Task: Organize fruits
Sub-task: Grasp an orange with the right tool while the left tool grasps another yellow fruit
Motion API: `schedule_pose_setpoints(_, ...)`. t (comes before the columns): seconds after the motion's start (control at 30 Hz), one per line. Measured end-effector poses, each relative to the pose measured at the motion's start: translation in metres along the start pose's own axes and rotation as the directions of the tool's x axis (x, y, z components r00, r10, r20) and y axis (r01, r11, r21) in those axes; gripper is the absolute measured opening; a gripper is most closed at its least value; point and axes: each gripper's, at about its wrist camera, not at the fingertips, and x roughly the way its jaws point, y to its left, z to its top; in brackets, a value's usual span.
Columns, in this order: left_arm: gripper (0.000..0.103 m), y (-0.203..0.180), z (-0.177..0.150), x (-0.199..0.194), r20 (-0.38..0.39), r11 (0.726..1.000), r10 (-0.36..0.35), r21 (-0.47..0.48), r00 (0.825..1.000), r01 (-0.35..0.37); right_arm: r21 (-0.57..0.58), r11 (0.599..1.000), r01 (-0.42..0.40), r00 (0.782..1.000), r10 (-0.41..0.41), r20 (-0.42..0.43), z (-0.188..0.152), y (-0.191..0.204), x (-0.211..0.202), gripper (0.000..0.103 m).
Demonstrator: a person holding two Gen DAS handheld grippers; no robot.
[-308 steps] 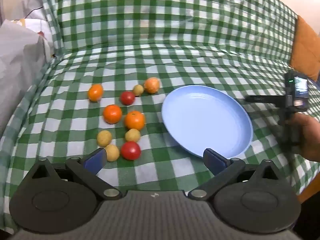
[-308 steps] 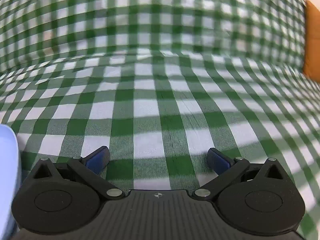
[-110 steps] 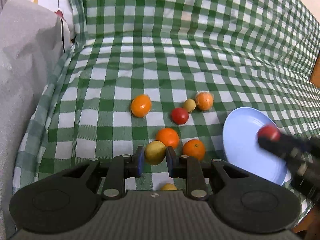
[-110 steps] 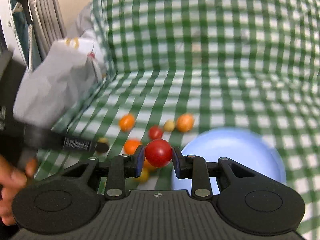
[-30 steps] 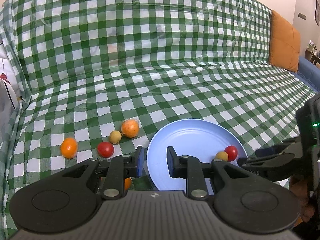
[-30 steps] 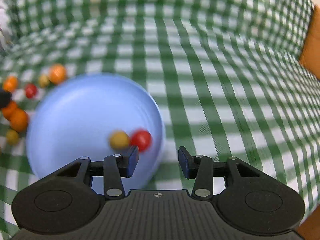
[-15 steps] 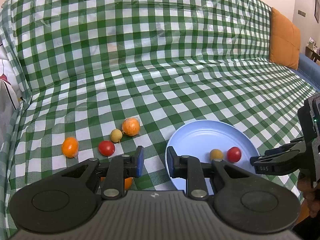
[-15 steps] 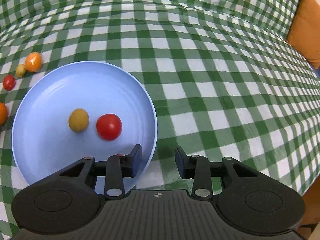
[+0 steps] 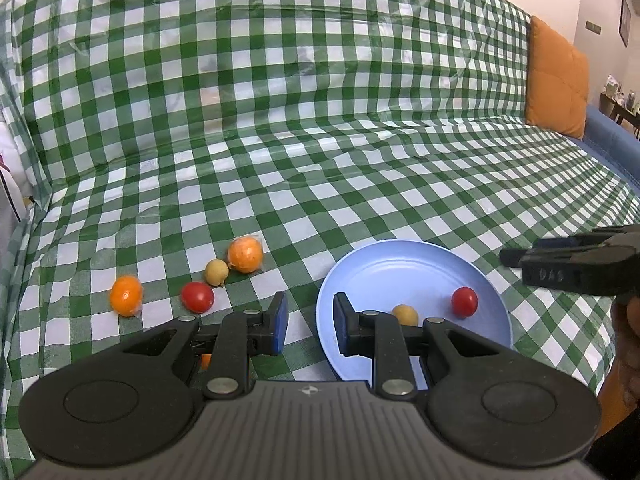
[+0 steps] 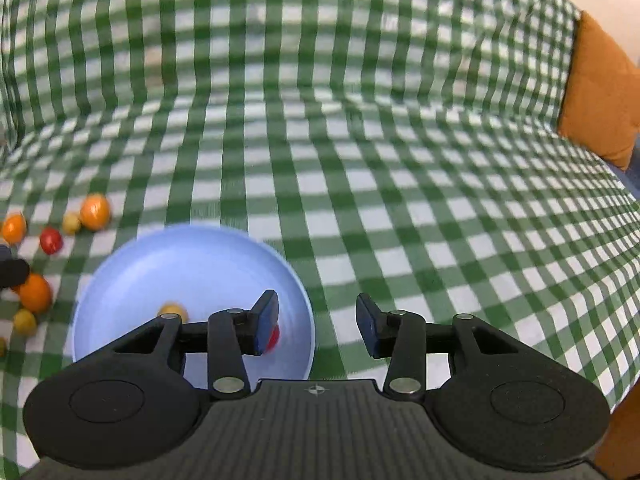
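Checked cloth [image 9: 360, 160] | left gripper [image 9: 307, 324] narrow, empty | right gripper [image 10: 316, 320] opening, empty

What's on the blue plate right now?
On the blue plate lie two fruits: a red tomato and a small yellow fruit. They lie apart. The left gripper covers the plate's near edge, so anything there is hidden.

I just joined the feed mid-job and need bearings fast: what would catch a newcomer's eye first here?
The green checked cloth fills both views, and a blue plate lies on it holding one red fruit and one small yellow fruit. To the plate's left, more orange, red and yellow fruit lie loose on the cloth. An orange cushion stands at the far right.
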Motion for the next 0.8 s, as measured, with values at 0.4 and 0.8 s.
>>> schedule_pose_setpoints(0.4,0.027,0.031,0.005,-0.013,0.075,0.993,0.089,-0.079,0.993,-0.083,0.055,0.998,0.02,0.989,-0.028,0.145,0.012,0.013,-0.005,0.059)
schedule_pose_setpoints(0.8,0.017,0.133,0.001,-0.033,0.022,0.899,0.23,-0.387,0.973,-0.204,0.048,0.996,-0.069,0.981,0.059,0.186,0.025,0.041,-0.013,0.056)
